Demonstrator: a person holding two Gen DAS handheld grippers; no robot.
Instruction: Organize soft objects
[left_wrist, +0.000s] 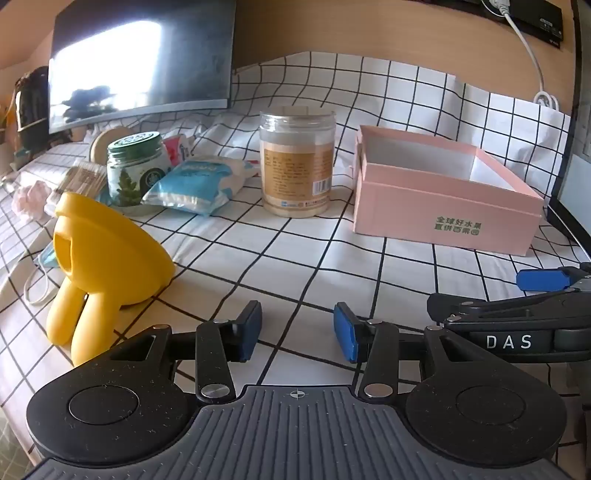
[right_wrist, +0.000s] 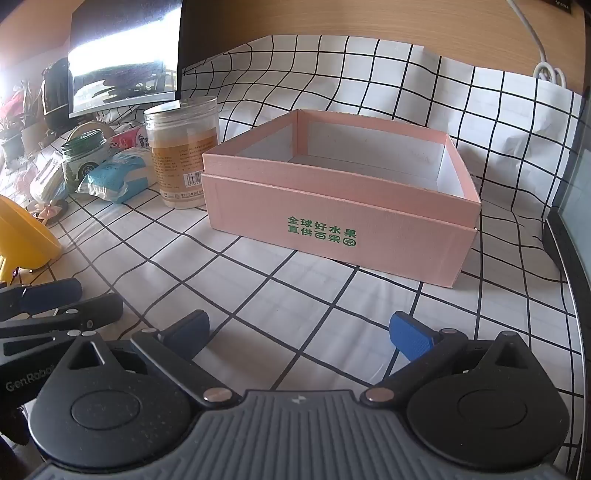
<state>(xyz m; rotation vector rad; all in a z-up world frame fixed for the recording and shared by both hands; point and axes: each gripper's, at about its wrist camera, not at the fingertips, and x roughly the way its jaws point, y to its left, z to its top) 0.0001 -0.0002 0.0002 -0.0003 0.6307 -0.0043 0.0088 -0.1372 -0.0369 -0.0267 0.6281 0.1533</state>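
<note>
Pink cardboard box (right_wrist: 343, 206): open-topped, white inside, nothing seen in it; stands on the checked cloth to the right of the jars. Green Chinese print on its front wall reads 全球好水果 over 直供百果园.
Checked cloth (left_wrist: 280, 258): white with a black grid; covers the tabletop and runs up the wall behind.
Left gripper (left_wrist: 297, 332): released, blue pads apart with bare cloth between them, low over the near cloth. The name "GenRobot" shows on its side in the right wrist view.
Right gripper (right_wrist: 297, 338): released, pads spread wide, nothing held, facing the box front. Lettering "DAS" shows on it in the left wrist view.
Blue-and-white soft pack (left_wrist: 199, 182): lies flat on the cloth between the green-lidded jar and the clear jar, touching the first; its print is too blurred to read.
Clear plastic jar (left_wrist: 295, 162): upright, tan label with a barcode; the small text is illegible.
Green-lidded glass jar (left_wrist: 136, 166): upright, leaf motif and round emblem on the label.
Face mask (left_wrist: 44, 266): pale blue, ear loop loose, partly under the yellow stand.
Yellow stand (left_wrist: 99, 266): plastic, two-legged, at the left.
Monitor (left_wrist: 140, 59): dark screen with window glare, at the rear left.
</note>
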